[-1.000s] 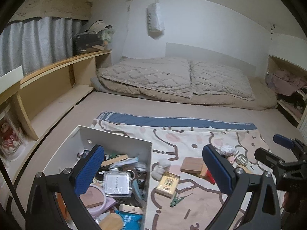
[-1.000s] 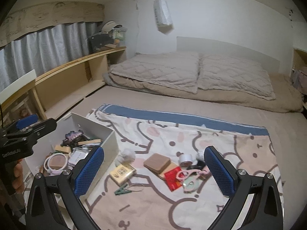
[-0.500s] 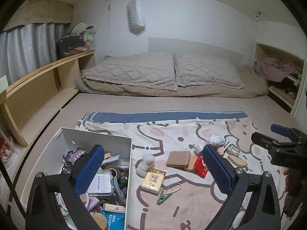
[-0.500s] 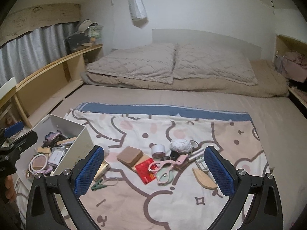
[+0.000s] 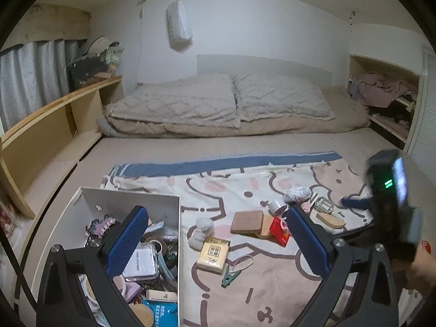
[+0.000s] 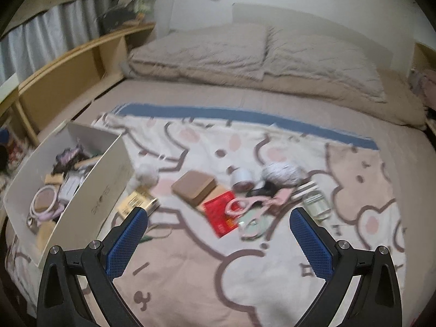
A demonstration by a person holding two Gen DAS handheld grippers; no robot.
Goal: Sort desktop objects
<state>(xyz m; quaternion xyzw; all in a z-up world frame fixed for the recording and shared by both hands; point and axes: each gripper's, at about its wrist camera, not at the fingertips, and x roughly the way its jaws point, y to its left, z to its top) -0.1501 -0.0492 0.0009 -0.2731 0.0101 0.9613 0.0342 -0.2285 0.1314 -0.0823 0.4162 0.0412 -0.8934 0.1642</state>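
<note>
Right tongs (image 6: 218, 241) are advancing lower toward the clutter since the earlier frame; both tongs are spread, empty. Red packet (image 6: 222, 212) is lying at 12 o'clock; overlapping items are risking a double grab.

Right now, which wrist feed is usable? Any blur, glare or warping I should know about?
Left wrist view: mostly sharp, the yellow packet has clean edges; only the right tool at the frame edge is smeared. Right wrist view: motion blur throughout, the red packet and the box look soft. Both views: strong fisheye bending and dark corners; dim, even indoor light, no glare.
</note>
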